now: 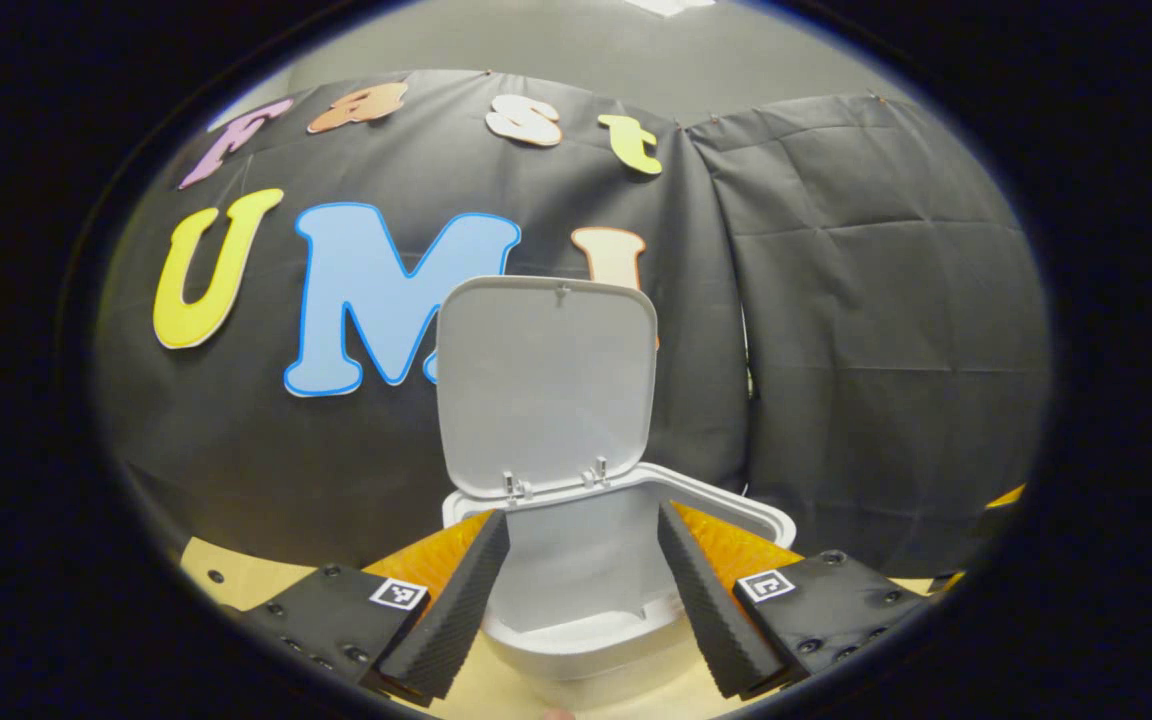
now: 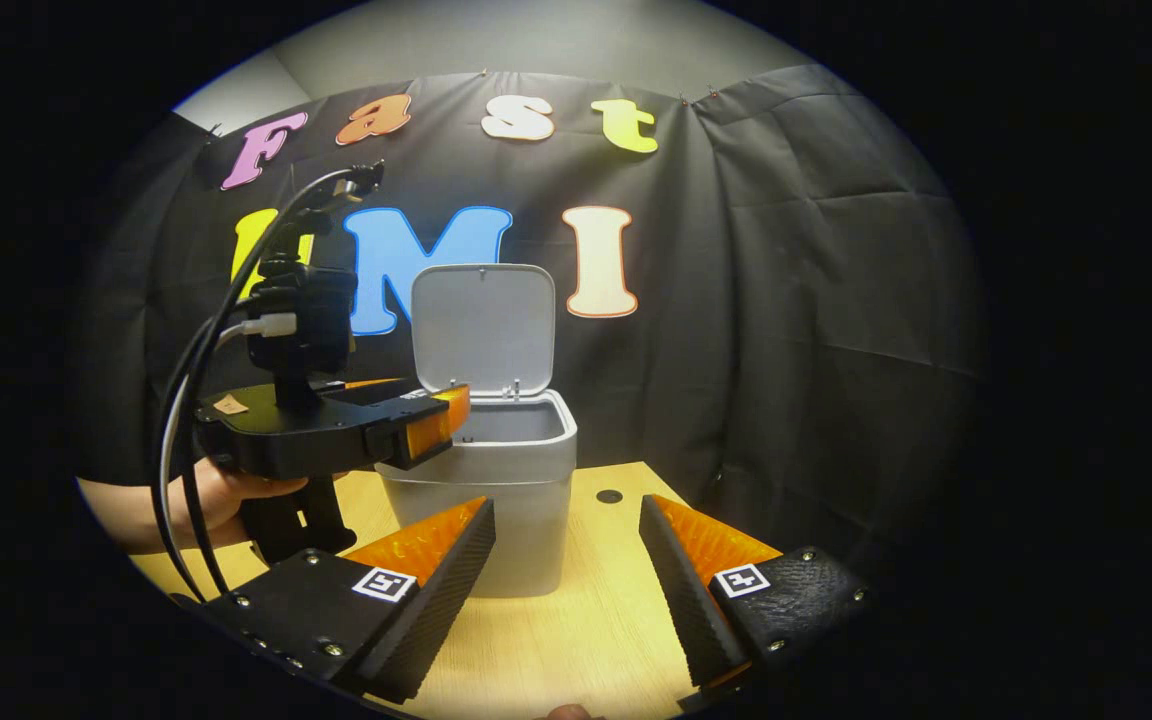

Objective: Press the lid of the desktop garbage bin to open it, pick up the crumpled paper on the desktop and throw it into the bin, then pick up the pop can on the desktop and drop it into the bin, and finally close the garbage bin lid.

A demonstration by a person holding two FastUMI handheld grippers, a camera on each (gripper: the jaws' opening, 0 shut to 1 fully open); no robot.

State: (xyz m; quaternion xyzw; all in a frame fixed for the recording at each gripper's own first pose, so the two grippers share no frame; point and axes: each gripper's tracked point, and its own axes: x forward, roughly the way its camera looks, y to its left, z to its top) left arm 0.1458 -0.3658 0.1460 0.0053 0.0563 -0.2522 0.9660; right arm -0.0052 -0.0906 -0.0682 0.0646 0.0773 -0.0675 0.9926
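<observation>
Fingers of the left claw [image 1: 584, 590] stand spread wide in the left gripper view, grasping nothing, and between them we look down into the grey bin [image 1: 576, 560], whose inside looks bare as far as we can see. The bin's lid [image 1: 546, 385] stands upright on its two hinges at the back rim, with the black cloth wall [image 1: 866, 330] behind it. In the right gripper view we see the right claw [image 2: 566, 570] likewise released and empty, hanging low over the wooden desk [image 2: 596, 610], its fingers apart. Just ahead of its left finger stands the bin [image 2: 506, 500] on the desk, lid [image 2: 483, 330] raised. Farther off on the left of that view, the left claw [image 2: 431, 425] is held by a hand [image 2: 226, 495] level with the bin's rim, its tips reaching the near edge of the opening; cables [image 2: 186, 400] loop from the camera mounted on top of it. A small dark hole [image 2: 609, 496] marks the desk just beside the bin. We cannot make out the paper or the can.
</observation>
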